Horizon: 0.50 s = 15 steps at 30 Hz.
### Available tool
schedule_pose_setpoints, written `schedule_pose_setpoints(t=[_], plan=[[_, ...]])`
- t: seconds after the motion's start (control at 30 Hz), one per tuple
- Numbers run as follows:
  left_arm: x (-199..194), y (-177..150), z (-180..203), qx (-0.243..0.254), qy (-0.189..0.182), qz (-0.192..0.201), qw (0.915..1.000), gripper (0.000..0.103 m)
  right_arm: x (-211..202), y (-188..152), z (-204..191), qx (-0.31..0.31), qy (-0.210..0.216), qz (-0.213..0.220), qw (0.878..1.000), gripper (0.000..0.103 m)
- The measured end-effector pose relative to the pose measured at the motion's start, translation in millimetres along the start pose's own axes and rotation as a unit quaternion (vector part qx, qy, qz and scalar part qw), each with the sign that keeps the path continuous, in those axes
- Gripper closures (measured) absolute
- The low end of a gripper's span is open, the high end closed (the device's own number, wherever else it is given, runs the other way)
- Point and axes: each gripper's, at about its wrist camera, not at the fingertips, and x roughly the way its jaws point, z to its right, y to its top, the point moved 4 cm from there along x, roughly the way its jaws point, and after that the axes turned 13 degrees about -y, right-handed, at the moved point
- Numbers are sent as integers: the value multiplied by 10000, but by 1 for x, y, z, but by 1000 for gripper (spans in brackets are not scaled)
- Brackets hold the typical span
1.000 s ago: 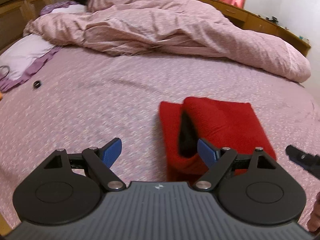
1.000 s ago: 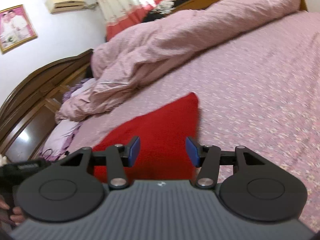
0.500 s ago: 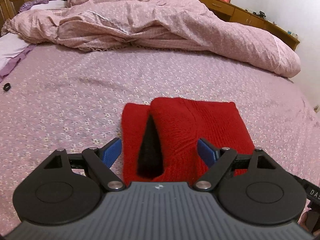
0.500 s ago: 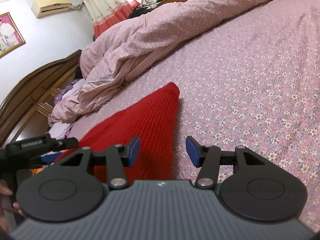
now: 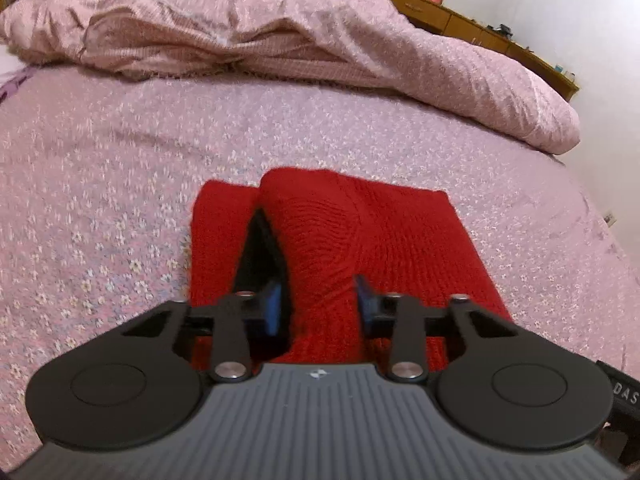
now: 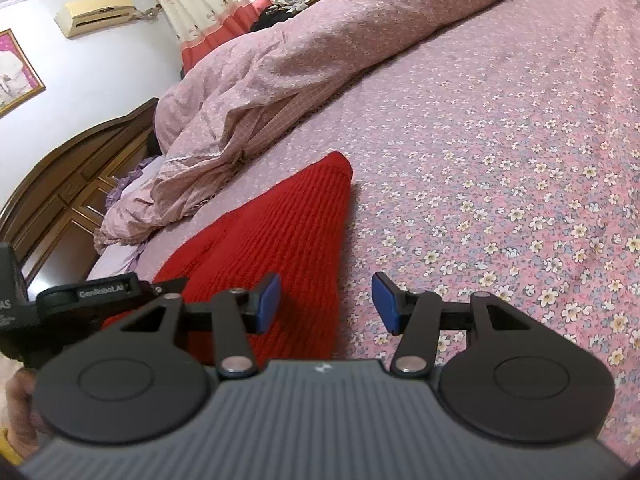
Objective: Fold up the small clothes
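A red knit garment lies folded on the flowered bed sheet, with a dark opening on its left side. My left gripper is over its near edge, jaws partly closed around a raised fold of the red knit, pads apart. In the right wrist view the garment lies to the left. My right gripper is open, its left finger over the garment's right edge and its right finger over the sheet. The left gripper's body shows at the left edge.
A rumpled pink duvet lies across the far side of the bed. A wooden headboard and pillow are at the left. A wooden cabinet runs along the far wall.
My left gripper moved onto the garment's near edge and its jaws narrowed around the fold. My right gripper shifted right, to the garment's right edge, staying open.
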Motion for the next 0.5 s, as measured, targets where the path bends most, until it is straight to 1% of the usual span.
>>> schedule_pose_setpoints(t=[0.03, 0.13, 0.23, 0.3, 0.4, 0.5], plan=[[-3, 1, 2, 4, -49, 42, 10000, 73, 0, 0, 0, 6, -2, 5, 10000, 49], [-17, 3, 5, -80, -196, 226, 9995, 77, 0, 0, -1, 34, -17, 30, 10000, 49], [-38, 5, 1, -372, -430, 490, 9972, 77, 2, 3, -7, 23, -27, 91, 10000, 49], [-52, 6, -4, -514, -498, 649, 9953, 77, 3, 5, -13, -18, 31, 124, 9999, 49], [-68, 1, -16, -602, -376, 742, 9947, 77, 4, 6, -27, -154, 252, 127, 9995, 49], [-75, -12, -34, -789, -198, 677, 9944, 77, 6, 0, -46, -409, 446, 105, 9981, 49]])
